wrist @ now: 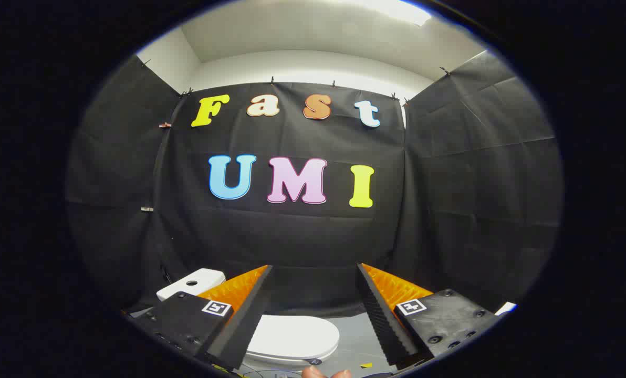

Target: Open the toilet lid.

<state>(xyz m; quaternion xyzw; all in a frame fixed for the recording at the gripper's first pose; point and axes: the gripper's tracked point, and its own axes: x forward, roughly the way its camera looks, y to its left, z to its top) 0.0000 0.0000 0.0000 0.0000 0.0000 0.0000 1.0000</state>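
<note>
A white toilet stands low on the floor below me. Its lid (294, 336) lies flat and closed, seen between my two fingers. The white tank (192, 283) with a flush button on top stands behind my left finger, against the black cloth wall. My gripper (313, 315) is open, fingers spread wide with nothing between them, held well above and short of the lid. My left finger hides the lid's left edge.
Black cloth walls close the booth on three sides. Grey floor (357, 341) lies right of the toilet, with a small yellow mark (366, 365) on it. A person's fingertips (326, 373) show just under the gripper.
</note>
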